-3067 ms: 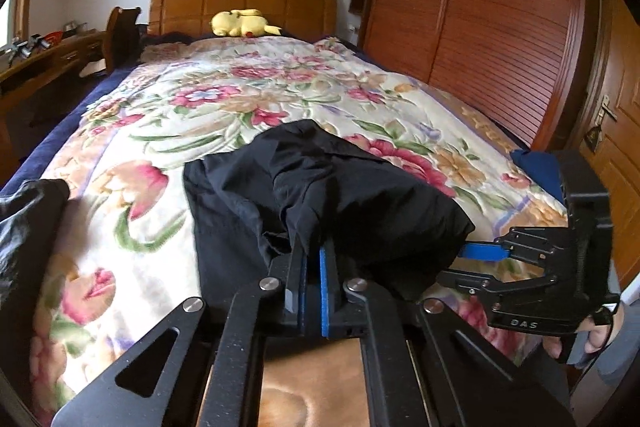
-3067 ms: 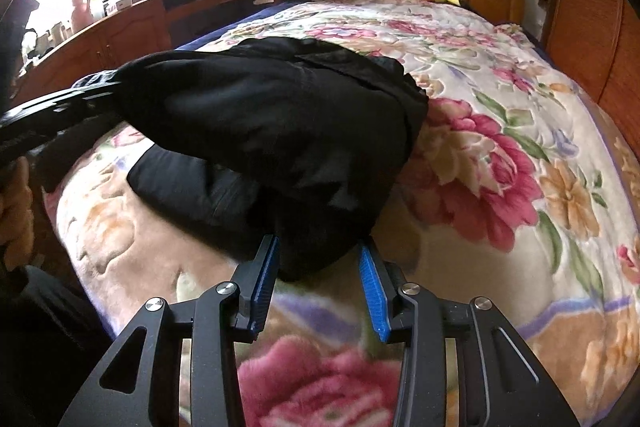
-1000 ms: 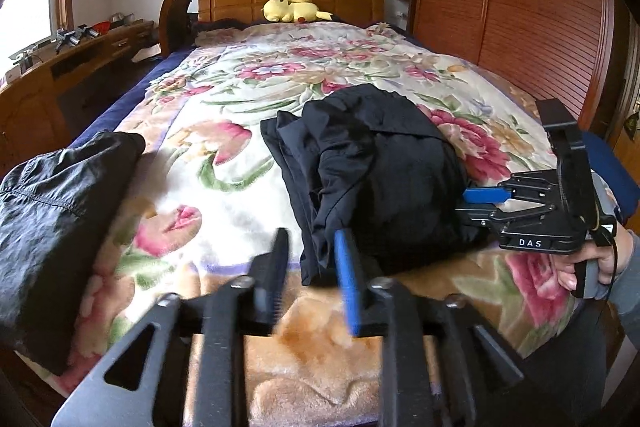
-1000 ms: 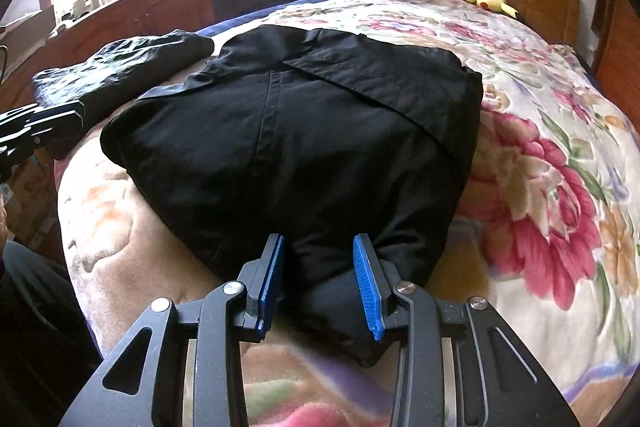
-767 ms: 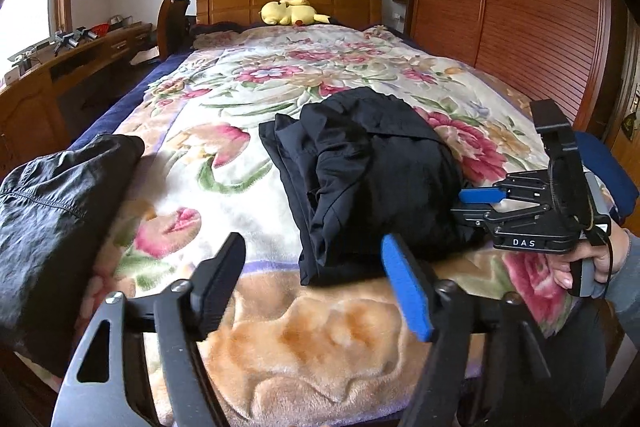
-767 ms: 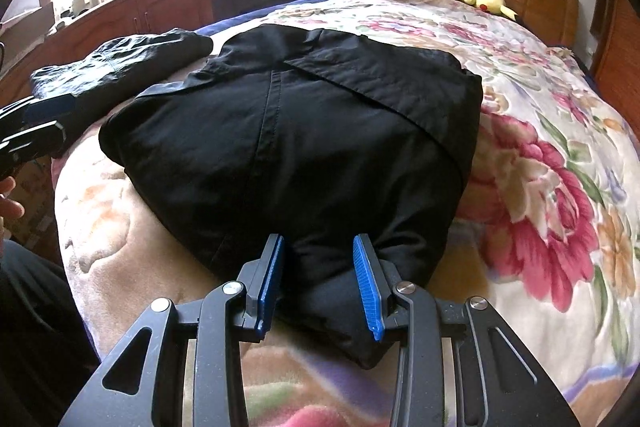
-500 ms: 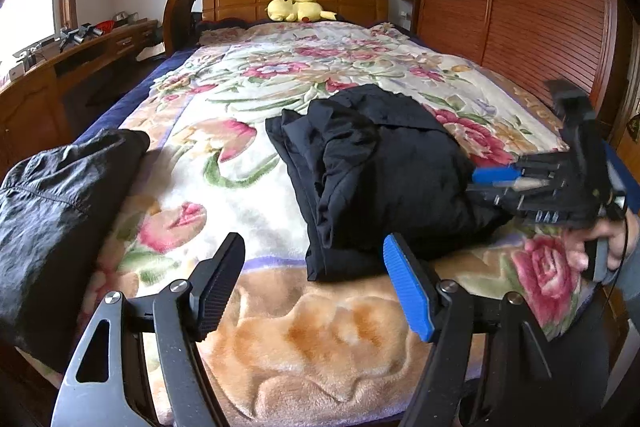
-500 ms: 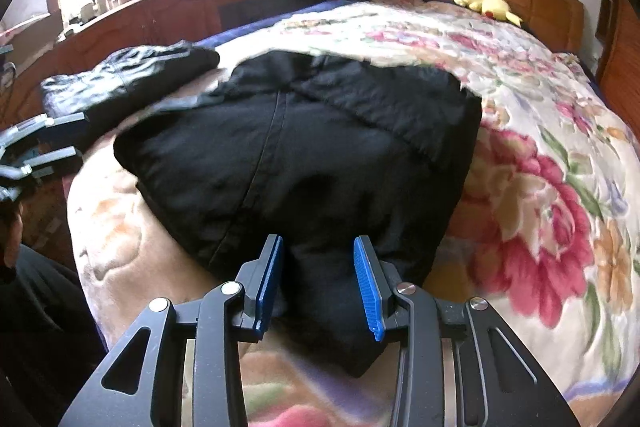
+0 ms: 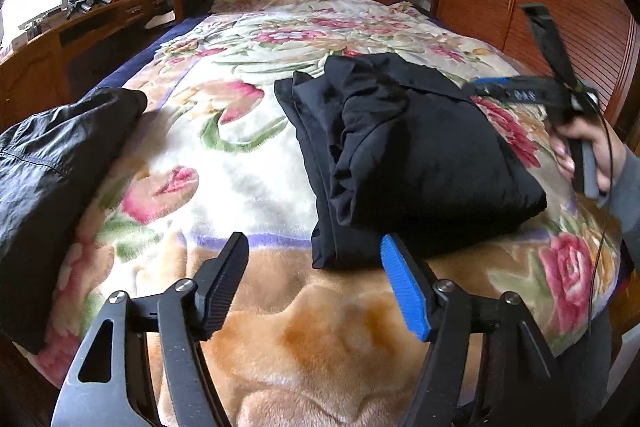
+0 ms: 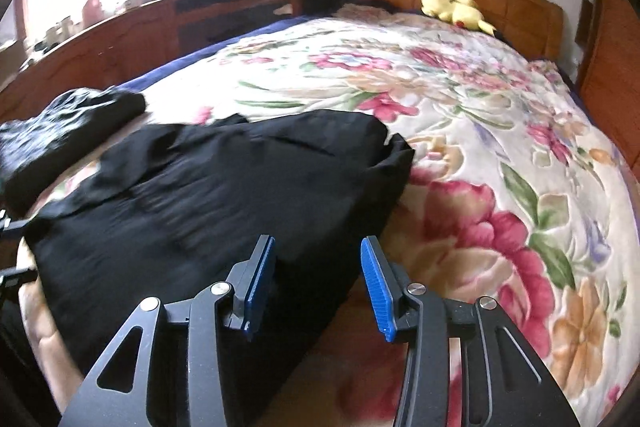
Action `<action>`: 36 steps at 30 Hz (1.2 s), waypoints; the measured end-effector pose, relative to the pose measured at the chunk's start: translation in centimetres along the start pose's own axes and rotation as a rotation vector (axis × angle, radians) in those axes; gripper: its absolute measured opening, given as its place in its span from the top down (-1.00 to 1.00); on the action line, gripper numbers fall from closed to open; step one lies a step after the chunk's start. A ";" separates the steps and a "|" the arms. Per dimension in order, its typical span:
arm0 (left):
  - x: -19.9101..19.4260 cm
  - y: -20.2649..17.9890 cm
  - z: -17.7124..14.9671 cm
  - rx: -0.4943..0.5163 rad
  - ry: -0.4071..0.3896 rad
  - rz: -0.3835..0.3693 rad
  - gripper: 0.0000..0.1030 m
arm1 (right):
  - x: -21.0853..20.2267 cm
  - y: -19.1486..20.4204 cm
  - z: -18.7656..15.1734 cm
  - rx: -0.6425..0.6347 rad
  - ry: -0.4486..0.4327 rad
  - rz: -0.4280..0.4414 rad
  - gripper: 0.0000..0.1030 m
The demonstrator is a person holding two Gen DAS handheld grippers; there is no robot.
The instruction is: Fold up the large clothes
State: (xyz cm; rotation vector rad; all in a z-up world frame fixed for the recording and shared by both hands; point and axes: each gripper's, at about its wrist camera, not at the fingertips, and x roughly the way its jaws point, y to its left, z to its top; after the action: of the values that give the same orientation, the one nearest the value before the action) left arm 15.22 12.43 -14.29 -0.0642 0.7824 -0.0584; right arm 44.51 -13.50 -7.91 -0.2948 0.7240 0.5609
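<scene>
Folded black garment (image 9: pixel 420 155) rests near the foot of the floral blanket (image 9: pixel 240 99). My left gripper (image 9: pixel 314 283) hangs empty, jaws narrowing; my right gripper (image 10: pixel 318 283), jaws widening, grips nothing. This fold looks finished; next I would take the dark jacket (image 9: pixel 52 163) at left.

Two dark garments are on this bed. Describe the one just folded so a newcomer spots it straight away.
Start from the bed with the floral blanket and look to its near end. The folded black garment lies there as a compact matte bundle, toward the wardrobe side. The other dark garment, crinkled and slightly shiny, drapes over the blanket's window-side edge.
</scene>
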 end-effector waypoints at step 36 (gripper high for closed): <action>2.2 -1.2 -0.2 -0.006 0.068 -0.027 0.07 | 10.7 -5.5 1.6 0.281 0.140 0.157 -0.44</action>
State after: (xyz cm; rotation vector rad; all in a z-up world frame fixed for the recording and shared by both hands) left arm 16.64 11.09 -15.89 -0.0785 0.8499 -0.0842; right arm 55.07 -13.21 -13.80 -0.0151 0.9559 0.5820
